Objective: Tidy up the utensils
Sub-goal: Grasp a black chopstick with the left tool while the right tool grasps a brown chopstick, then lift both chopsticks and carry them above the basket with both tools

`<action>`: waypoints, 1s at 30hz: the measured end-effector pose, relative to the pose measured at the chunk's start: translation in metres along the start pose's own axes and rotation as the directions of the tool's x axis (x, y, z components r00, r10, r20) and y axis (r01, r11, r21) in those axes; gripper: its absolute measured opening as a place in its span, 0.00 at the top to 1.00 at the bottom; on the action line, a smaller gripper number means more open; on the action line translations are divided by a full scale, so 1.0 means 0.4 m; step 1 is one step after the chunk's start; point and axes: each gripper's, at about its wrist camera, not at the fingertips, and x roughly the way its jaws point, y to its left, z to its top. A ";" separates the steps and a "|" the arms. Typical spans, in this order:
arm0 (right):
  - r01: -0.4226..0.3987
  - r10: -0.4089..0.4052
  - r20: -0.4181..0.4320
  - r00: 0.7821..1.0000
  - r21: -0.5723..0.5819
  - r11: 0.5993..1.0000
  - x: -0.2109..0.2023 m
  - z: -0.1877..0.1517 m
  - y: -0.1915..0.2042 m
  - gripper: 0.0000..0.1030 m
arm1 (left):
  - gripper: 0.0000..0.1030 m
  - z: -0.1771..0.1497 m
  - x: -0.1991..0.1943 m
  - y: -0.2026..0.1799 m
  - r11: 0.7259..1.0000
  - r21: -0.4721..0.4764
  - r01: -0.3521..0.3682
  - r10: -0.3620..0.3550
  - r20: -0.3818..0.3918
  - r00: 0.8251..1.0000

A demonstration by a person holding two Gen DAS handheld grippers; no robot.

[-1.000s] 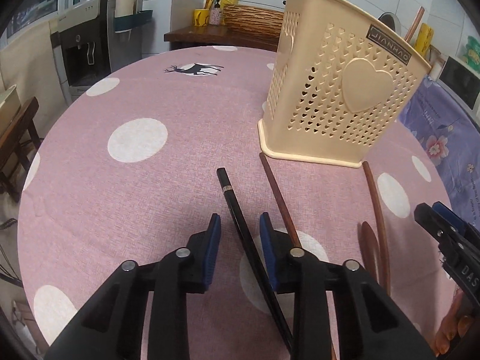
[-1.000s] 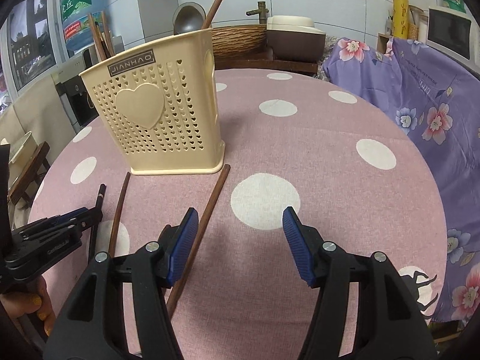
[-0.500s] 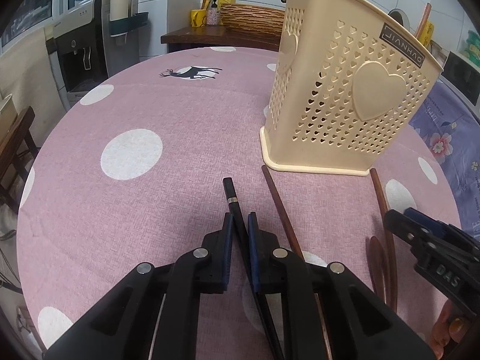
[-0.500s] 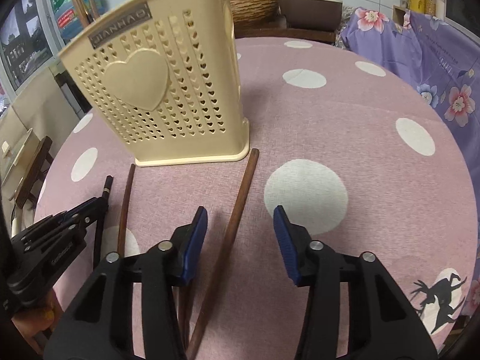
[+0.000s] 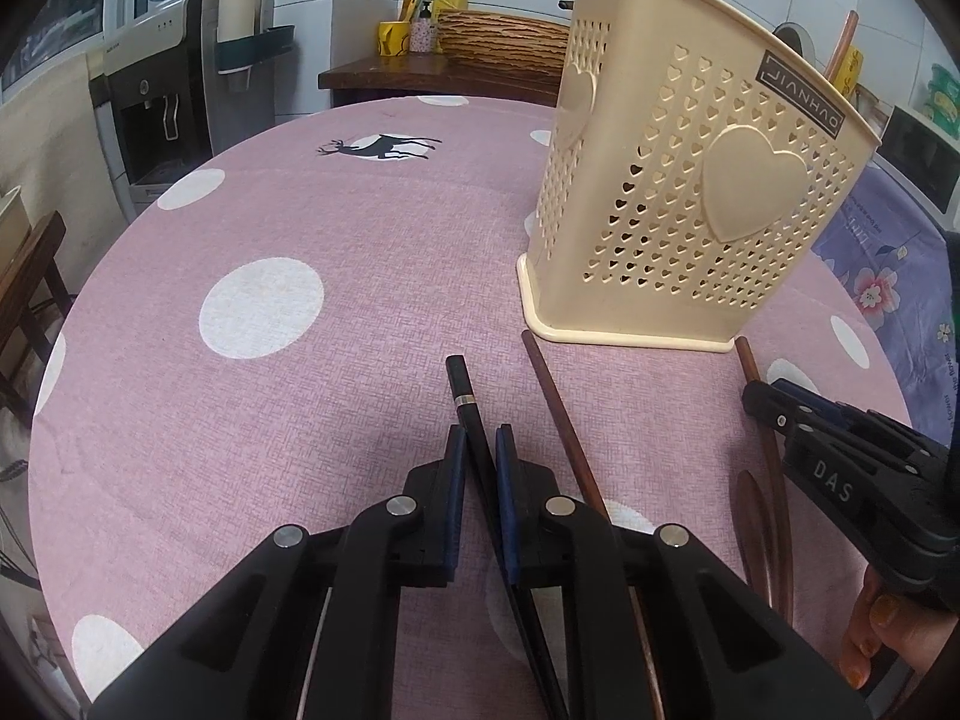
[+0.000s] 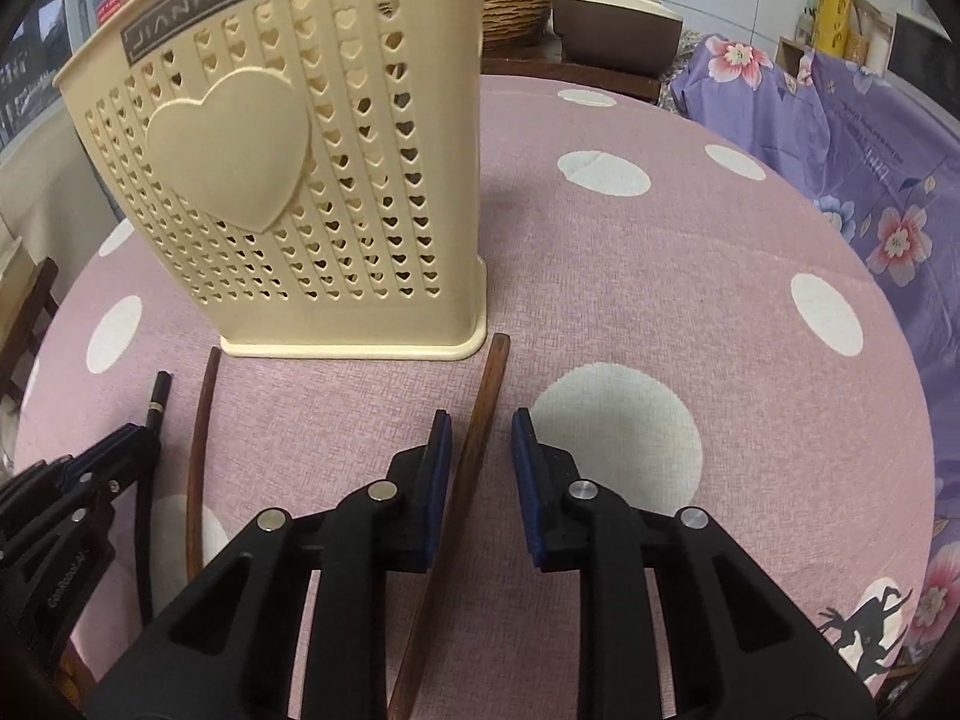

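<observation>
A cream perforated utensil holder [image 5: 690,204] stands on the pink dotted tablecloth [image 5: 300,228], with utensils inside; it also shows in the right wrist view [image 6: 288,180]. My left gripper [image 5: 480,450] is shut on a black chopstick [image 5: 462,390] that lies on the cloth. A brown chopstick [image 5: 558,414] lies just right of it. My right gripper [image 6: 480,438] is open, its fingers on either side of a brown wooden handle [image 6: 480,420] lying on the cloth. The left gripper [image 6: 114,468] and the black chopstick [image 6: 157,396] show at the left of the right wrist view.
A thin brown utensil [image 6: 201,420] lies between the two grippers. A purple flowered cloth [image 6: 870,138] covers something right of the table. A water dispenser [image 5: 156,96] and a shelf with a woven basket [image 5: 504,42] stand behind the table.
My left gripper has closed on the black chopstick. My right gripper has moved forward and left, narrowed, and now straddles the brown handle.
</observation>
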 end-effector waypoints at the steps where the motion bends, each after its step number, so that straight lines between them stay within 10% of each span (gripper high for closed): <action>1: 0.001 -0.001 0.005 1.000 -0.010 1.000 0.000 -0.001 0.002 0.85 | 0.89 -0.001 0.000 -0.001 1.000 0.002 -0.001 0.001 0.001 1.000; 30: -0.310 0.278 0.159 0.947 0.242 0.919 -0.123 0.001 -0.159 0.93 | 0.91 0.022 -0.064 0.012 0.992 -0.058 0.108 -0.105 0.057 0.993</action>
